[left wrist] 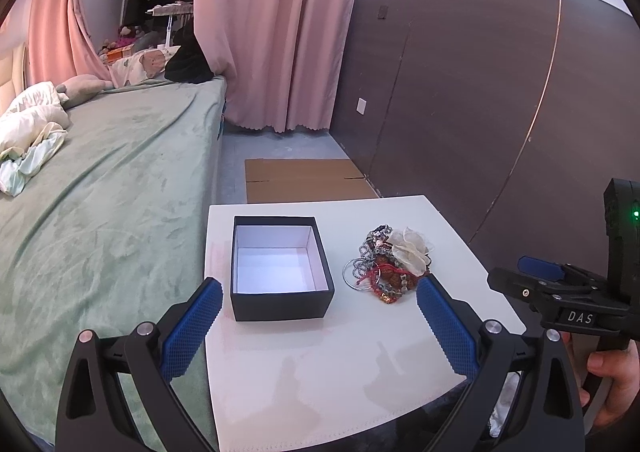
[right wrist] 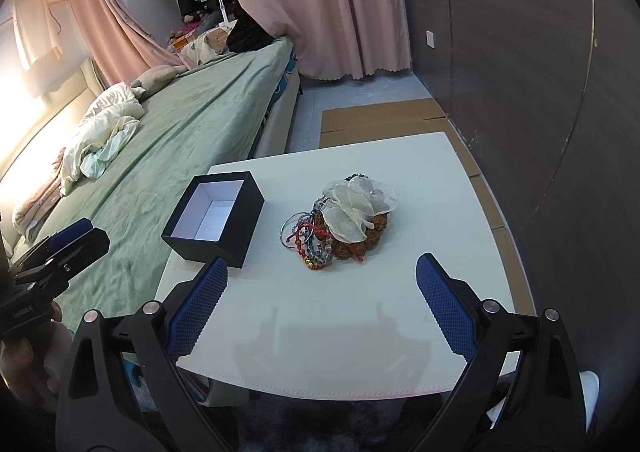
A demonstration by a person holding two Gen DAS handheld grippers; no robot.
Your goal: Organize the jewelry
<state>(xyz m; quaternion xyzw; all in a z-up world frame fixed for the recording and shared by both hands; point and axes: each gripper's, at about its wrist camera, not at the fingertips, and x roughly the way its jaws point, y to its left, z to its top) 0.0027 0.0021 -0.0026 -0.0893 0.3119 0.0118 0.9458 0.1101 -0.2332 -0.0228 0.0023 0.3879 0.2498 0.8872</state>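
An open black box (left wrist: 280, 266) with a white, empty inside stands on the white table (left wrist: 320, 364); it also shows in the right wrist view (right wrist: 214, 218). To its right lies a pile of jewelry (left wrist: 386, 266): bead bracelets, a silver ring and red cords under a cream fabric flower (right wrist: 356, 212). My left gripper (left wrist: 320, 316) is open and empty, held above the table's near side before the box. My right gripper (right wrist: 322, 300) is open and empty, short of the pile (right wrist: 336, 230).
A bed with a green cover (left wrist: 108, 212) runs along the table's left side. Flattened cardboard (left wrist: 304, 180) lies on the floor beyond the table. A dark panelled wall (left wrist: 480, 112) stands to the right, pink curtains (left wrist: 276, 32) behind.
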